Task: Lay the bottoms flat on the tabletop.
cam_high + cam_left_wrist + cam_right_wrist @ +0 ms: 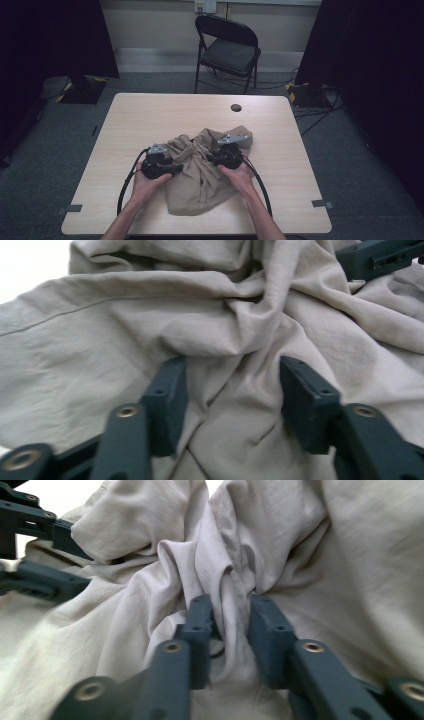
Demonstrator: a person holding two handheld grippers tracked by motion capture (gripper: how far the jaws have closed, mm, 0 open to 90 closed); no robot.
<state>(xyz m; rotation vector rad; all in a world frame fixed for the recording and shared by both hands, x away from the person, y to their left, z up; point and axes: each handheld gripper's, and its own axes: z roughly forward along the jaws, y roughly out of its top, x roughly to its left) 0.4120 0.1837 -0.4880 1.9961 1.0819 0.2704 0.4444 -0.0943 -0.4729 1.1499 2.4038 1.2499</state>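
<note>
Beige cloth lies crumpled at mid-tabletop, between both hands. Right tool pinches a raised fold, jaws nearly together. Left tool straddles a ridge, jaws spread, pads not yet pressing. Step, as judged: securing grips. Next: close left, then lift and spread evenly.

Crumpled beige cloth, bunched in folds at the table's near middle.

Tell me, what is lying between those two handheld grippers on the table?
Bunched folds of the beige cloth lie between the left gripper and the right gripper, as the high view shows; each gripper view shows the cloth rising between its own jaws.
</note>
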